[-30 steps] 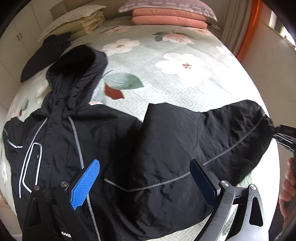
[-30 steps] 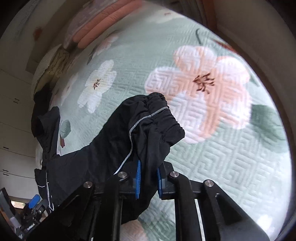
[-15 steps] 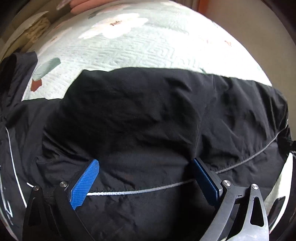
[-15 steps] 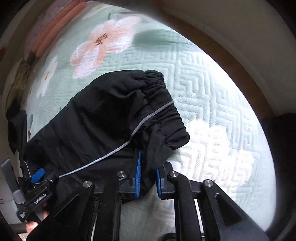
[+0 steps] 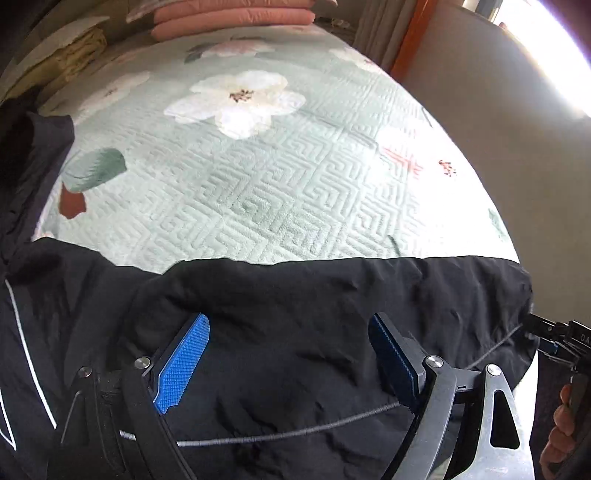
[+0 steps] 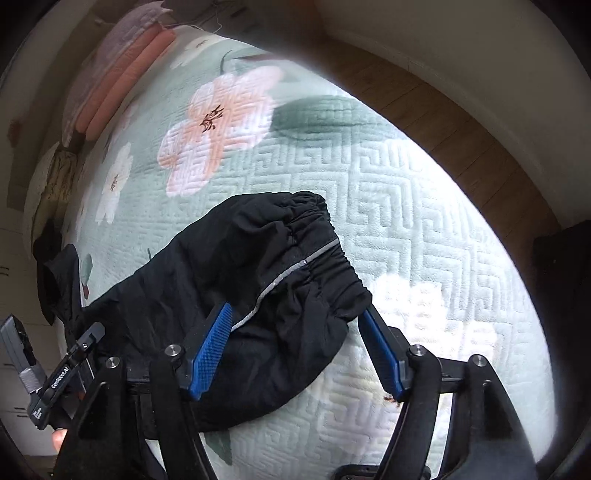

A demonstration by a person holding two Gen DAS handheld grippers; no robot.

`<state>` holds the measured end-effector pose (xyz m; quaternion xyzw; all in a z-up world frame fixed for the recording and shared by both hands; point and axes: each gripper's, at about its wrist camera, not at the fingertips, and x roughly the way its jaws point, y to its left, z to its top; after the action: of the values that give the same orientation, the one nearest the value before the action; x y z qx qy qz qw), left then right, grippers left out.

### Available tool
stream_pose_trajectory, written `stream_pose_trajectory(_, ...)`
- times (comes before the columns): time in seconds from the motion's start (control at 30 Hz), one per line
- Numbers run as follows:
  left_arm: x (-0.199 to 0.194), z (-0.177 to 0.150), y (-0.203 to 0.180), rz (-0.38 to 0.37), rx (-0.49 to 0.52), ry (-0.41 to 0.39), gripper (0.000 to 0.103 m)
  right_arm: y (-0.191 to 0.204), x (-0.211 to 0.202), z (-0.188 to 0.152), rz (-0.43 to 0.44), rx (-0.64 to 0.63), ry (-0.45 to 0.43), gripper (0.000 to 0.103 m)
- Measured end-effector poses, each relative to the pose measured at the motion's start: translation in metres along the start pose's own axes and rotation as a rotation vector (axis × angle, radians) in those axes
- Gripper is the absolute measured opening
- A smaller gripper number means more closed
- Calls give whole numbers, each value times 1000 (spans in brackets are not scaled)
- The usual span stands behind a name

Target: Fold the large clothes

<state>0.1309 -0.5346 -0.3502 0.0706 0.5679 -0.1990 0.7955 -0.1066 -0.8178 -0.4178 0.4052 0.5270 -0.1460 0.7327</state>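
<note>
On the bed (image 5: 280, 192), over its green flowered quilt, the black jacket (image 5: 295, 332) lies with one sleeve (image 6: 236, 280) stretched out sideways, elastic cuff (image 6: 325, 258) at the far end and a grey reflective stripe along its length.

Change since half a second ago: the right gripper (image 6: 295, 347), which was pinched tight on the cuff, has just been opening. Its blue pads now stand apart on either side of the sleeve end; cloth lies between them but neither pad presses it. Sleeve has dropped flat on the quilt. Reading: the spread-out step for this sleeve looks finished, and the sleeve is released in place, ready to be folded in over the body.

Left gripper (image 5: 288, 358): jaws wide, though they have just narrowed slightly; nothing held. It hovers low above the upper sleeve, near where sleeve meets body, with fabric showing under and between the pads and no pinch. In the left wrist view the sleeve runs rightward to the right gripper at the frame edge, with a hand (image 5: 561, 424) below it.

Jacket body (image 5: 37, 350) lies to the left, white piping visible. Folded pink bedding (image 5: 236, 18) sits well apart at the head of the bed.
</note>
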Motion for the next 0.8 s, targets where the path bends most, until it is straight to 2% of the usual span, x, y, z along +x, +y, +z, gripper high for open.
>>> stream_pose_trajectory(0.03,17,4,1,24,-7,32,89,-3,8,1,9,22,16,58)
stream_pose_trajectory(0.07,35,5,6,34,-17,69,89,-3,9,0,2,28,7,56)
stream_pose_trajectory(0.13,43,5,3,78,25,30,91,6,7,-3,-18,-9,-11,44)
stream_pose_trajectory(0.2,41,3,-10,130,84,27,91,12,6,-8,-53,-45,-14,38)
stream_pose_trajectory(0.3,18,-8,-11,96,77,21,81,16,3,-11,-70,-56,-16,28)
stream_pose_trajectory(0.43,-36,-27,16,62,36,-36,80,40,-15,-22,-146,-129,-66,25)
stream_pose_trajectory(0.53,-67,-48,56,63,-24,-57,80,81,-39,-38,-154,-225,-121,22)
stream_pose_trajectory(0.67,-98,-83,125,81,-126,-66,80,161,-62,-72,-87,-366,-168,20)
stream_pose_trajectory(0.8,-124,-105,187,87,-190,-50,80,252,-60,-123,-4,-493,-164,19)
